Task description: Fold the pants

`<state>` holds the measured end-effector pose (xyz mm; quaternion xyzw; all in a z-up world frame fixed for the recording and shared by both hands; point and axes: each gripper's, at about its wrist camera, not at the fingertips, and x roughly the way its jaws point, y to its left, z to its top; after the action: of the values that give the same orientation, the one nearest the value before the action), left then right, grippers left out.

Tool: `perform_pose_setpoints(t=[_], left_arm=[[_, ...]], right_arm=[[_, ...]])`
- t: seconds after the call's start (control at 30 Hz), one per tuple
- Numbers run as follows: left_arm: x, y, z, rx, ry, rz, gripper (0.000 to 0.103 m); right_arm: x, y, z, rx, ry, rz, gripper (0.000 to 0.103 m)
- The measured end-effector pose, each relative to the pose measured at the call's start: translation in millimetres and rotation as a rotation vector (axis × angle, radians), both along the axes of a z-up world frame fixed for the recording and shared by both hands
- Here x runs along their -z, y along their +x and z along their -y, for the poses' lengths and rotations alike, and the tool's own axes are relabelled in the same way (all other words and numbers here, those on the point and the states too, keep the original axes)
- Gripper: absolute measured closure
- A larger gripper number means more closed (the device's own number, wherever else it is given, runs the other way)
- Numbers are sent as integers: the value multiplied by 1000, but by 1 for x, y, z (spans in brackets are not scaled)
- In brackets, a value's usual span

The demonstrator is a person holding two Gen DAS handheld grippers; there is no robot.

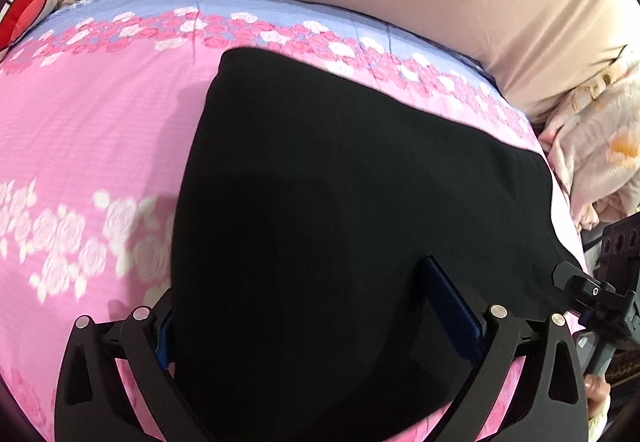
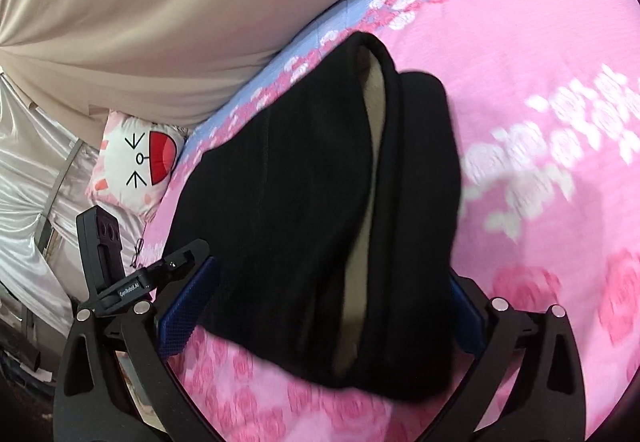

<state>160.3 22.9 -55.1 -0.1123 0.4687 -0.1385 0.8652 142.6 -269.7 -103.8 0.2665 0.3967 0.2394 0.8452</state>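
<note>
While the black pants (image 1: 340, 201) lay already folded into a compact stack on the pink rose-print bedsheet (image 1: 92, 129), both grippers stood spread wide over them. The left gripper (image 1: 320, 306) had its blue pads on either side of the near edge of the stack, and nothing was clamped between them. The right gripper (image 2: 332, 302) was likewise spread wide over the open end of the pants (image 2: 312, 177), where a beige lining (image 2: 372, 145) showed between the black layers; its pads (image 2: 184, 306) did not seem to press on the cloth, though the right one was partly hidden.

To my judgement, the folding was almost finished, and this was the step of letting go or of preparing one last fold. The next move would call for a check that the layers sit evenly, and, if one more fold is wanted, for a grasp on both near corners together so that the stack does not slide apart.

The bed filled nearly the whole view. A lilac band with roses (image 1: 248, 11) ran along its far edge, beyond it hung a beige curtain (image 2: 132, 13), and a cartoon pillow (image 2: 140, 161) lay at the side, near some shiny white fabric (image 2: 36, 169).
</note>
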Motion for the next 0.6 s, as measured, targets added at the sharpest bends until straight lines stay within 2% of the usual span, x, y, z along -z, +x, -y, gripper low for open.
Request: perform_pose_setpoints(t=[0.1,0.13,0.17,0.2,0.23,0.33,0.5,0.57,0.6], left_arm=[[-2,8,6,-10,24,-4,6],[-5,7,6,-14,26,-4,17],[-11,2,6,-20,43,12,24],[-17,-4,7,-20,68,33,40],[-25,-12,7,-15,96,57,49],[-36,-32,6,18,105,58,51],[-36,-71,3,60,94,15,52],[-33,-84,4,70,84,0,48],[-30,-89,4,70,87,-7,42]], right_arm=[[-1,9,-5,22,13,15,6],[-2,9,-6,21,15,13,32],[-3,7,-7,24,3,8,48],[-8,2,-5,22,13,28,55],[-14,-6,-4,22,13,47,57],[-28,-33,-5,-7,-9,78,59],[-23,-74,2,-28,-26,42,59],[-14,-87,7,-21,-22,9,58],[-6,-90,10,-17,-24,-13,54]])
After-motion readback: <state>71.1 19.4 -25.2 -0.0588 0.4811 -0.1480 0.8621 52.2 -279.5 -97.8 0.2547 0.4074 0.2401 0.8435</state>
